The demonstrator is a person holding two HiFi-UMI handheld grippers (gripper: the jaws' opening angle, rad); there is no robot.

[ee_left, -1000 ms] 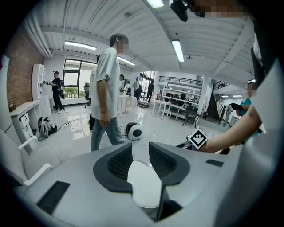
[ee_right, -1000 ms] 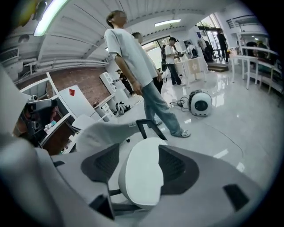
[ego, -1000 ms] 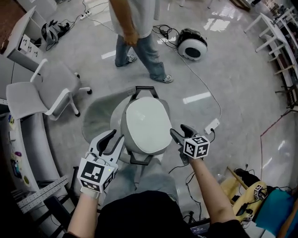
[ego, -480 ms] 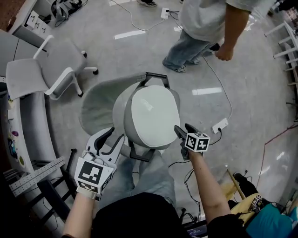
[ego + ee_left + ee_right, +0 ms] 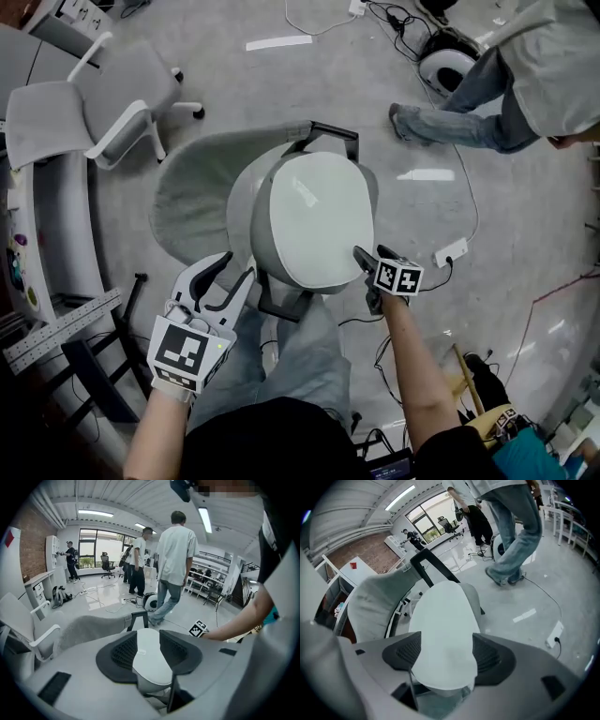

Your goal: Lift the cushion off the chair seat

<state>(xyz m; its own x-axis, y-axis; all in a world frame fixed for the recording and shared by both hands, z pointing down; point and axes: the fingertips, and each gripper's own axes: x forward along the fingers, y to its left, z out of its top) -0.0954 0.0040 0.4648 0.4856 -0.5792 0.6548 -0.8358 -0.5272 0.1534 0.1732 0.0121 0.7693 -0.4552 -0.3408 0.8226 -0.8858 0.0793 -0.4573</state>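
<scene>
The room is a big open workshop with a glossy grey floor [image 5: 525,244], a brick wall on one side and tall windows at the far end. A white office chair [image 5: 112,94] stands off to the left. A person in jeans [image 5: 469,122] is on the far right, close to a round white device [image 5: 448,58], and a white power strip [image 5: 451,252] lies on the floor with its cable [image 5: 469,202] trailing away.

In the middle is the grey chair [image 5: 192,202], and the pale oval cushion [image 5: 314,220] lies flat on its seat [image 5: 242,216], not lifted.

The left hand-held gripper [image 5: 217,281] is at the near left edge of the seat, pointing down and forward. Its jaws have just been opening and are spread wide. From its own camera the near end of the cushion shows in the gap between them, with no pad pressing on it.

The right hand-held gripper [image 5: 366,267] sits just beside the cushion's near right edge. Its jaws have also just been opening and stand well apart. In its own view the cushion fills the gap, one dark ribbed pad [image 5: 487,656] on either side, and neither is clamped on it. I cannot tell whether the tips touch the cushion's rim.
</scene>
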